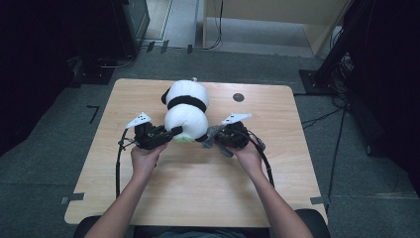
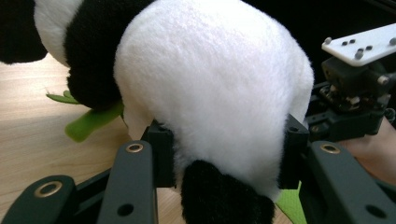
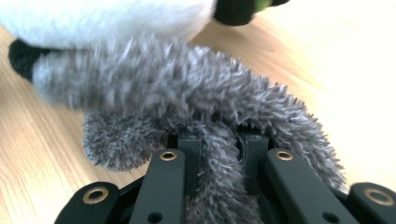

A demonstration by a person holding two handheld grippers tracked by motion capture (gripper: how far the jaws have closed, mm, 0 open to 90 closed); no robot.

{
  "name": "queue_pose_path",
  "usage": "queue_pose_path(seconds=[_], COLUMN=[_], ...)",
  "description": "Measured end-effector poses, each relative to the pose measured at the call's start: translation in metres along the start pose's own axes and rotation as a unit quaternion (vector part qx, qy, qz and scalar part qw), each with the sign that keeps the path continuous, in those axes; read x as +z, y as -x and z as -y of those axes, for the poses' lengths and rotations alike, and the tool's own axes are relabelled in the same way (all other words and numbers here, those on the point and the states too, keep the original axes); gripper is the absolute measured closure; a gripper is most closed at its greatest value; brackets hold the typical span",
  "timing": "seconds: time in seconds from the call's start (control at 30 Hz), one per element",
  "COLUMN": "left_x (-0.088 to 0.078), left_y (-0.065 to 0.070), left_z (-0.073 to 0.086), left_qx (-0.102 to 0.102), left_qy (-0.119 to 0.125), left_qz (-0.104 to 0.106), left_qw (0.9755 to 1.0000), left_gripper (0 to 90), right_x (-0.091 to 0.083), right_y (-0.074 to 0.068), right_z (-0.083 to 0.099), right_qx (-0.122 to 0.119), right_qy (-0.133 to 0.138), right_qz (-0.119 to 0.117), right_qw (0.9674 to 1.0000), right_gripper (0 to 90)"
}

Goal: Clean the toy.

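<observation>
resting on wooden table (image 1: 198, 188), grey carpet (image 1: 44, 163) around

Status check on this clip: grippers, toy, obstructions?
Left gripper clamped on plush panda. Right gripper shut on grey furry toy beside it. Nothing in the way on the wooden table.

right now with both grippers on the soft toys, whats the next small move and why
Probably draw the right gripper slowly away from the panda. Its jaws are shut on a limb of the grey furry toy, which lies partly tucked under the panda, while the left gripper clamps the panda's white body and can hold it in place on the table.
</observation>
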State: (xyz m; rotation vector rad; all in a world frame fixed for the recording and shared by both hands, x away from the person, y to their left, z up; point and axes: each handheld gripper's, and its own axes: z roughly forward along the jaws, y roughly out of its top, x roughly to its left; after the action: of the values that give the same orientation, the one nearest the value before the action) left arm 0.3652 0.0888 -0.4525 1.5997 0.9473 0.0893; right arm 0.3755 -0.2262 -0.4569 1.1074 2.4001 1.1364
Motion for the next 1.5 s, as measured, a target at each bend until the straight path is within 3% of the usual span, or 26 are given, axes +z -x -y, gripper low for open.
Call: queue_pose_path(seconds=[0.17,0.27,0.43,0.63,0.8,0.97,1.0,1.17,1.5], left_x=[0.001,0.004,0.008,0.015,0.018,0.018,0.018,0.016,0.013], left_y=[-0.001,0.000,0.003,0.011,0.019,0.016,0.016,0.017,0.012], left_z=[0.001,0.003,0.005,0.007,0.007,0.006,0.006,0.003,0.001], left_qx=[0.001,0.004,0.009,0.028,0.038,0.028,0.019,0.023,0.014], left_qy=[-0.006,-0.010,-0.019,-0.029,-0.026,-0.026,-0.022,-0.013,-0.009], left_qz=[-0.006,-0.007,-0.009,-0.005,-0.005,-0.011,-0.010,-0.010,-0.023], left_qw=[1.0000,0.9999,0.9997,0.9992,0.9989,0.9992,0.9995,0.9996,0.9996], left_gripper=[53.6,53.6,53.6,53.4,53.4,53.5,53.5,53.6,53.5], right_x=[-0.018,-0.029,-0.045,-0.059,-0.049,-0.037,-0.035,-0.020,0.002], right_y=[0.011,0.009,-0.004,-0.025,-0.042,-0.057,-0.060,-0.080,-0.081], right_z=[-0.005,-0.012,-0.025,-0.039,-0.041,-0.036,-0.036,-0.030,-0.017], right_qx=[0.034,0.029,0.016,0.009,-0.007,-0.020,-0.025,-0.066,-0.075], right_qy=[0.036,0.056,0.086,0.127,0.109,0.093,0.089,0.065,0.040], right_qz=[-0.003,-0.002,-0.017,-0.056,-0.066,-0.075,-0.079,-0.070,-0.077], right_qw=[0.9988,0.9980,0.9960,0.9903,0.9918,0.9927,0.9926,0.9933,0.9933], right_gripper=[76.9,76.9,77.0,76.6,76.3,76.3,76.4,76.5,76.9])
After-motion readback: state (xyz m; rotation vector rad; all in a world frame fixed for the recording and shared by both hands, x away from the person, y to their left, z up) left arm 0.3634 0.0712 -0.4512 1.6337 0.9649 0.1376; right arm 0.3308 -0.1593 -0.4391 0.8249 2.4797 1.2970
